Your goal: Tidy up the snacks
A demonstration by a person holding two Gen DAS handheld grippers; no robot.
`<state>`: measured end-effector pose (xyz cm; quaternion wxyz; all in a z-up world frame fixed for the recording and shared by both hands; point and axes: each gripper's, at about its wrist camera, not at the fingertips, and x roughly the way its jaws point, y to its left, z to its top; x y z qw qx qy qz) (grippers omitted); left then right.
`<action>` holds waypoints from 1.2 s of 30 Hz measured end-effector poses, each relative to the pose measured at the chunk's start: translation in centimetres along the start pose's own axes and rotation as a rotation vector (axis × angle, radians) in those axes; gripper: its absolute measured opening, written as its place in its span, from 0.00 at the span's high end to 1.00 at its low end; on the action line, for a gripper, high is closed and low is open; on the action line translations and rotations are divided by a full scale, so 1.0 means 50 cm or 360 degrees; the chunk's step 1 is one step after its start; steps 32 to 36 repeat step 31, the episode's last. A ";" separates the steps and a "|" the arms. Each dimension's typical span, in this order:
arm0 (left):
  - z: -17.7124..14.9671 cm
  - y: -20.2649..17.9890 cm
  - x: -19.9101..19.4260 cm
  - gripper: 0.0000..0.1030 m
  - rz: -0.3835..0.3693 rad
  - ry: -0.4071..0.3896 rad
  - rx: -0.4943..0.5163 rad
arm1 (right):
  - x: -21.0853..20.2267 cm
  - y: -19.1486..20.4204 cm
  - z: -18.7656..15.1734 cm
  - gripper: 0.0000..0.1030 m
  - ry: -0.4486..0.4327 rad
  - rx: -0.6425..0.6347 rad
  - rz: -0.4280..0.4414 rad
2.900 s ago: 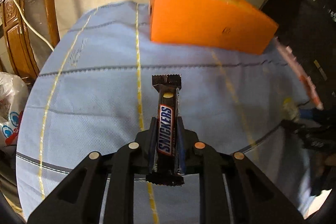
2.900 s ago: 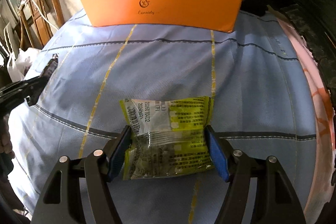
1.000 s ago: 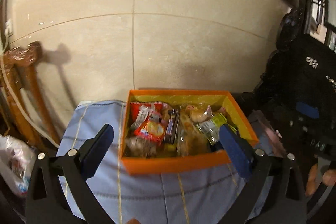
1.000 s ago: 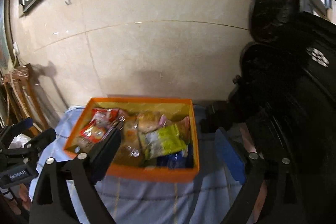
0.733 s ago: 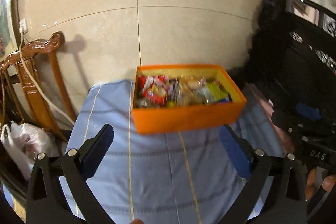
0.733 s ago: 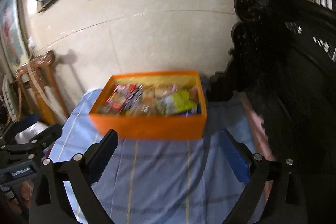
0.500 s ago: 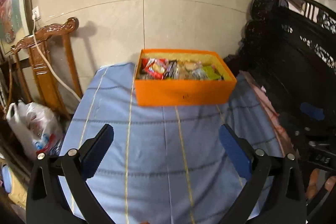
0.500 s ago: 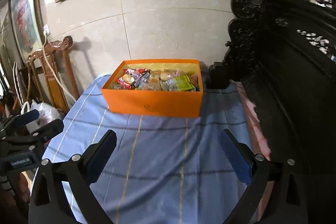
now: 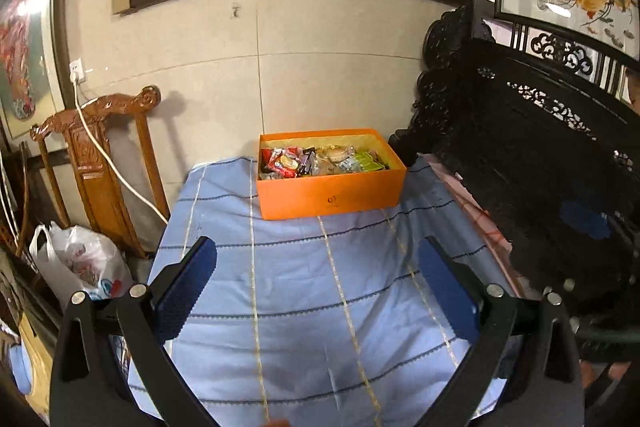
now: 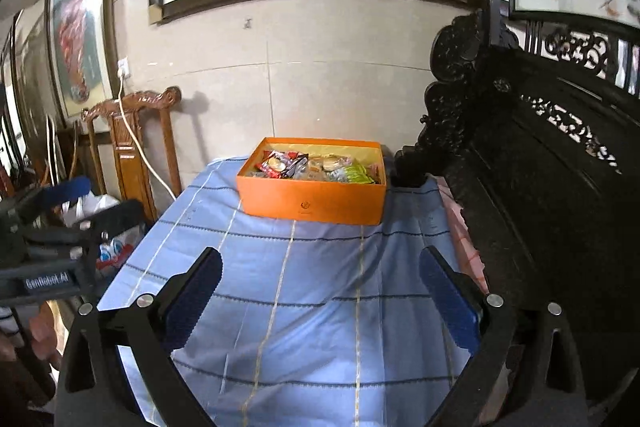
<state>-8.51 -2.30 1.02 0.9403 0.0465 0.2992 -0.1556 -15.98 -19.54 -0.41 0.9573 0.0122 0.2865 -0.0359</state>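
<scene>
Holding nothing: left gripper point(image 9: 318, 283) and right gripper point(image 10: 320, 287), jaws spread wide. Crinkly wrapped snacks point(image 9: 320, 163) fill orange cardboard box point(image 10: 312, 203) at tabletop's far end. Judged light, slippery, crushable; pinch packet mid-body, gently.

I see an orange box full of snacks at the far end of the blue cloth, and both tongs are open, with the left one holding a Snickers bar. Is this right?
Not quite. The left tongs hold nothing: the left wrist view shows only blue cloth between the open fingers. The rest stands: the orange box full of snacks sits at the far end, and the right tongs are open too.
</scene>
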 end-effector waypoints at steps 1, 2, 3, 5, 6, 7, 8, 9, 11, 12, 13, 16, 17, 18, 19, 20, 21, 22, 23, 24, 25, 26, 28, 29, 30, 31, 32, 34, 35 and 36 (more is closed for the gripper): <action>-0.004 -0.001 -0.010 0.04 0.0000 -0.0002 0.0009 | -0.009 0.005 -0.006 0.04 0.0001 -0.0008 -0.0003; -0.007 -0.004 -0.019 0.04 0.0016 -0.0007 0.0024 | -0.018 0.011 -0.013 0.04 0.0002 -0.0018 -0.0018; -0.013 -0.007 -0.034 0.04 0.0042 -0.0036 0.0045 | -0.023 0.012 -0.016 0.04 0.0004 -0.0018 -0.0026; -0.019 -0.011 -0.054 0.04 0.0076 -0.0070 0.0055 | -0.033 0.008 -0.021 0.04 0.0005 0.0002 -0.0029; -0.022 -0.013 -0.063 0.04 0.0090 -0.0074 0.0050 | -0.039 0.007 -0.024 0.04 0.0003 0.0013 -0.0030; -0.025 -0.015 -0.074 0.04 0.0104 -0.0074 0.0044 | -0.045 0.006 -0.026 0.04 0.0001 0.0017 -0.0032; -0.026 -0.017 -0.081 0.04 0.0121 -0.0079 0.0059 | -0.051 0.007 -0.028 0.04 -0.0003 0.0017 -0.0034; -0.027 -0.021 -0.089 0.04 0.0143 -0.0087 0.0076 | -0.056 0.007 -0.030 0.04 -0.0008 0.0014 -0.0033; -0.031 -0.026 -0.105 0.04 0.0187 -0.0104 0.0083 | -0.068 0.011 -0.037 0.04 -0.0018 0.0005 -0.0032; -0.034 -0.028 -0.115 0.04 0.0253 -0.0118 0.0079 | -0.072 0.012 -0.038 0.04 -0.0018 0.0001 -0.0029; -0.035 -0.030 -0.122 0.04 0.0319 -0.0123 0.0078 | -0.076 0.014 -0.040 0.04 -0.0020 -0.0005 -0.0027; -0.039 -0.023 -0.137 0.04 0.0342 -0.0115 0.0047 | -0.084 0.023 -0.047 0.04 -0.0017 -0.0018 -0.0028; -0.041 -0.019 -0.142 0.04 0.0321 -0.0107 0.0026 | -0.087 0.023 -0.048 0.04 -0.0017 -0.0024 -0.0028; -0.042 -0.016 -0.146 0.04 0.0299 -0.0112 0.0011 | -0.090 0.025 -0.050 0.04 -0.0017 -0.0033 -0.0030; -0.044 -0.014 -0.153 0.04 0.0272 -0.0128 0.0009 | -0.092 0.026 -0.051 0.04 -0.0016 -0.0041 -0.0031; -0.046 -0.015 -0.158 0.04 0.0264 -0.0147 0.0015 | -0.094 0.027 -0.052 0.04 -0.0016 -0.0045 -0.0034; -0.049 -0.017 -0.167 0.04 0.0253 -0.0177 0.0023 | -0.095 0.027 -0.054 0.04 -0.0014 -0.0049 -0.0034; -0.048 -0.018 -0.167 0.04 0.0250 -0.0183 0.0026 | -0.096 0.028 -0.056 0.04 -0.0011 -0.0052 -0.0035; -0.048 -0.019 -0.167 0.04 0.0237 -0.0169 0.0025 | -0.097 0.027 -0.057 0.04 -0.0009 -0.0053 -0.0034; -0.048 -0.018 -0.160 0.04 0.0192 -0.0115 0.0005 | -0.097 0.027 -0.059 0.04 -0.0004 -0.0051 -0.0030; -0.048 -0.015 -0.153 0.04 0.0152 -0.0069 -0.0014 | -0.097 0.026 -0.059 0.04 -0.0004 -0.0050 -0.0028; -0.047 -0.012 -0.144 0.04 0.0129 -0.0031 -0.0024 | -0.098 0.026 -0.060 0.04 -0.0006 -0.0052 -0.0032; -0.053 -0.013 -0.135 0.04 0.0140 0.0009 -0.0033 | -0.098 0.026 -0.059 0.04 -0.0007 -0.0050 -0.0033; -0.055 -0.014 -0.131 0.04 0.0144 0.0020 -0.0024 | -0.097 0.025 -0.060 0.04 -0.0006 -0.0046 -0.0035; -0.057 -0.014 -0.127 0.04 0.0145 0.0028 -0.0016 | -0.097 0.023 -0.060 0.04 -0.0006 -0.0045 -0.0033; -0.058 -0.014 -0.124 0.04 0.0151 0.0038 -0.0012 | -0.096 0.021 -0.060 0.04 -0.0006 -0.0044 -0.0032; -0.058 -0.014 -0.124 0.04 0.0151 0.0038 -0.0012 | -0.096 0.021 -0.060 0.04 -0.0006 -0.0044 -0.0032; -0.058 -0.014 -0.124 0.04 0.0151 0.0038 -0.0012 | -0.096 0.021 -0.060 0.04 -0.0006 -0.0044 -0.0032; -0.058 -0.014 -0.124 0.04 0.0151 0.0038 -0.0012 | -0.096 0.021 -0.060 0.04 -0.0006 -0.0044 -0.0032; -0.058 -0.014 -0.124 0.04 0.0151 0.0038 -0.0012 | -0.096 0.021 -0.060 0.04 -0.0006 -0.0044 -0.0032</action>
